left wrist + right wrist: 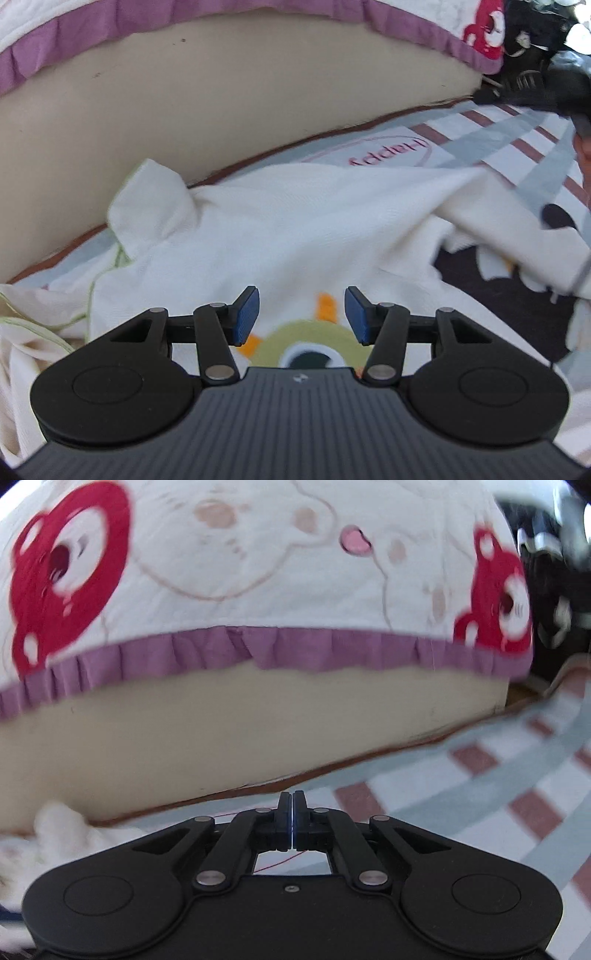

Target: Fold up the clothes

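1. In the left wrist view, the cream garment (280,221) lies spread on a checked sheet (491,136) of grey, white and brown-red squares. One sleeve (147,199) sticks up at its far left, against a beige padded side (221,81).
2. The left claw (302,314) hovers just above the garment with its jaws wide apart, the blue pads (245,314) holding nothing. Between them shows a green and orange print (314,343) with an eye-like white and dark centre.
3. Further right, the garment's far edge is lifted and pulled taut towards the frame's right edge; what holds it there is blurred.
4. A purple frill (55,48) runs along the top, edging a white cover.
5. In the right wrist view, that white cover (258,572) carries red bear prints (66,565) above the purple frill and beige side.
6. The right claw (292,821) has its jaws pressed together. A thin red thread (280,862) shows just behind them; whether cloth is pinched I cannot tell.
7. A bit of cream cloth (55,830) sits at lower left, the checked sheet at right.
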### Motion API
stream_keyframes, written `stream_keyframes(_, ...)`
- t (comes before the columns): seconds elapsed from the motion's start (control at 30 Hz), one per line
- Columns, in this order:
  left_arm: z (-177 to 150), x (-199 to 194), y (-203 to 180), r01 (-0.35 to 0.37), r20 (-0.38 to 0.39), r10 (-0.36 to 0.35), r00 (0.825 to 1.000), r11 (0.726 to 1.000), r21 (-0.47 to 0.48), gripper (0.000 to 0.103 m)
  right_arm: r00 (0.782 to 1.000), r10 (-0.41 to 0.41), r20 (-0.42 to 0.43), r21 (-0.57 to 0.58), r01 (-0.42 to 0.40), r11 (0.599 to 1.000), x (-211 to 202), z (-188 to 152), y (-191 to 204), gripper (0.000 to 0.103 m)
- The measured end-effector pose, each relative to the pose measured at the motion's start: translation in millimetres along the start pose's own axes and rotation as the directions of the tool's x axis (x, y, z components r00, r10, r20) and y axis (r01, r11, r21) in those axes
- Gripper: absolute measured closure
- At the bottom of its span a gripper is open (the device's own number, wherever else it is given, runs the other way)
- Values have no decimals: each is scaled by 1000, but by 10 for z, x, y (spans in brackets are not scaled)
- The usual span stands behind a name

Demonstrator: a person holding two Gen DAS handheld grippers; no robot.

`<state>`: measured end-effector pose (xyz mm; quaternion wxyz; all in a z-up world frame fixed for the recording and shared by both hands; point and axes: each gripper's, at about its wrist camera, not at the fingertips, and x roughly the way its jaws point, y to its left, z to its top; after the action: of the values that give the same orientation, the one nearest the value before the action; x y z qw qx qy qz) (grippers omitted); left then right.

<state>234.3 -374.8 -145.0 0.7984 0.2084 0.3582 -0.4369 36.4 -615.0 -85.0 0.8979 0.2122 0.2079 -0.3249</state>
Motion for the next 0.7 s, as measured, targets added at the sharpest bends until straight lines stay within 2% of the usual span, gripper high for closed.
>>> stream_keyframes(0.07,-31,-34,-82,35,9,-35,999,999,24,52,999,10,-33,26,-9,1000,-72,91,-46,93)
stream_keyframes(0.1,-53,-62,-131,57,19,-58,998,998,41,56,999,8,-50,23,-7,1000,-110,124,-60,93)
stream_keyframes(0.13,-74,-98,-192,91,33,-93,995,994,67,65,998,7,-66,14,-6,1000,-148,153,-71,93)
stream_keyframes(0.2,-98,-155,-355,155,47,-162,986,980,123,67,995,0,-101,13,2,1000,-249,174,-111,92)
stream_keyframes(0.23,-95,-148,-435,172,45,-180,983,975,139,67,992,-4,-124,22,6,1000,-320,164,-151,87)
stream_keyframes(0.27,-83,-116,-512,178,39,-186,982,973,144,67,988,2,-154,30,2,1000,-402,140,-194,75)
stream_keyframes(0.33,-52,-53,-658,190,27,-196,980,970,149,67,975,49,-219,22,-45,999,-595,16,-298,60)
stream_keyframes(0.47,30,115,-835,197,-4,-198,980,971,138,63,943,100,-317,-58,-125,990,-1048,-388,-559,42)
stream_keyframes(0.6,27,272,-993,90,-8,-91,996,976,197,60,915,23,-404,-187,-107,976,-1270,-741,-798,40)
stream_keyframes(0.7,43,357,-969,91,-32,-87,996,987,134,57,883,-3,-469,-225,-116,967,-1261,-922,-898,40)
